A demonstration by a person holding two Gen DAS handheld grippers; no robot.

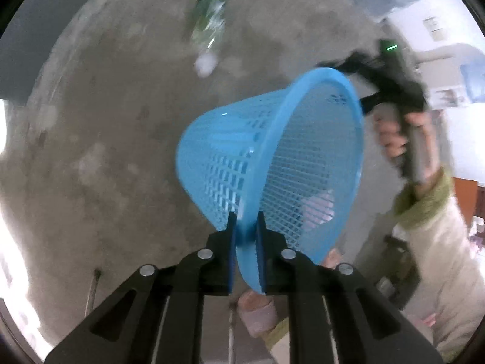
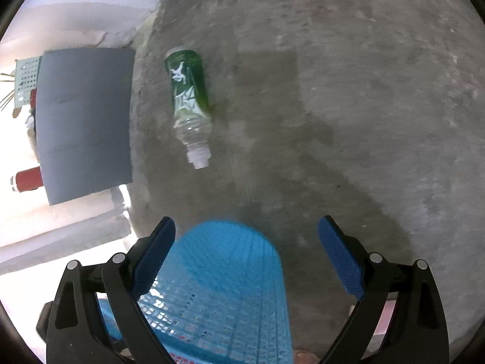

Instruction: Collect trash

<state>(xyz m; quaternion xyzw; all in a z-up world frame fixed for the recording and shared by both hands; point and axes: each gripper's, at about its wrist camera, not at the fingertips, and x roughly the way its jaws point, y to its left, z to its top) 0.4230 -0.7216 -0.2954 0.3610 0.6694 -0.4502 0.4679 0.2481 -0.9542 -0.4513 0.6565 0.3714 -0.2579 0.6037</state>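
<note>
The rim of a tilted blue plastic mesh basket [image 1: 272,151] is pinched between the fingers of the left gripper [image 1: 245,227]. The right gripper [image 2: 247,236] is held spread wide above it. A green-labelled clear plastic bottle [image 2: 189,103] lies on the grey concrete floor [image 2: 363,91].

— Can we read anything here?
— Hardly. We see white markings on the green label of the bottle [image 2: 189,97] lying on the floor, but we cannot make out a single word or number.
</note>
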